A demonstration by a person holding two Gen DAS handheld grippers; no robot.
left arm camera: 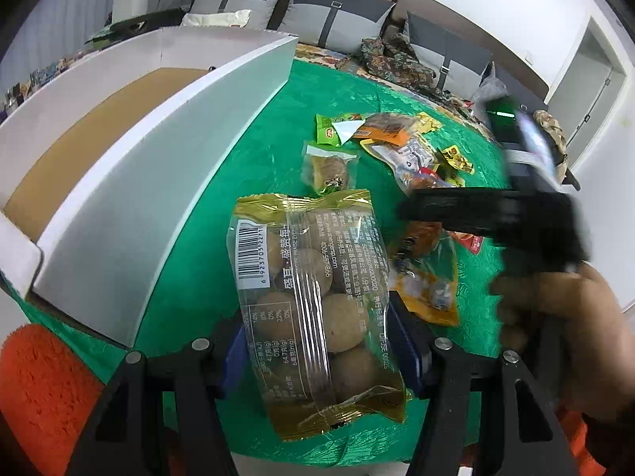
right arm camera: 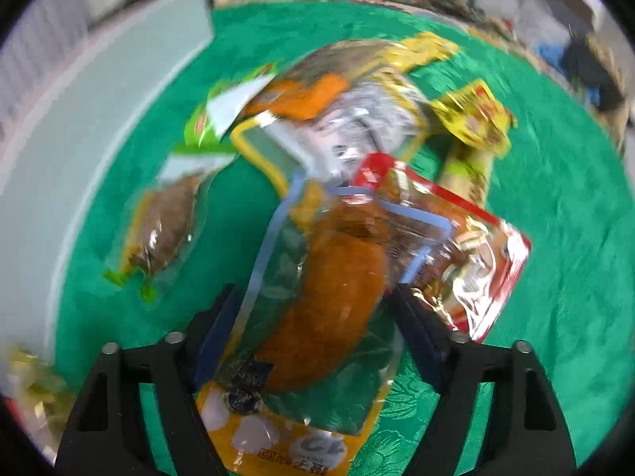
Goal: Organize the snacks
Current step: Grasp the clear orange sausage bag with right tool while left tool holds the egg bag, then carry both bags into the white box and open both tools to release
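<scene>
The left hand-held gripper [left arm camera: 321,341] is clamped across a gold-edged biscuit bag [left arm camera: 313,297], near the white box [left arm camera: 158,182] on the green counter [left arm camera: 270,139]. The right hand-held gripper [right arm camera: 317,317] straddles a clear sausage pouch [right arm camera: 317,297]; contact cannot be confirmed. Both packs appear light, crinkly and slippery; grip mid-body, gently, since the biscuits are probably fragile.

Green cloth [left arm camera: 278,127]; white box [left arm camera: 131,182]; gold-edged clear biscuit pack [left arm camera: 317,297]; orange-yellow sausage pouch [right arm camera: 309,317].

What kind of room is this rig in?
Probably a home living room: a sofa with grey cushions along the white wall, and a table under a green cloth strewn with snack packets beside a white cardboard box.
</scene>
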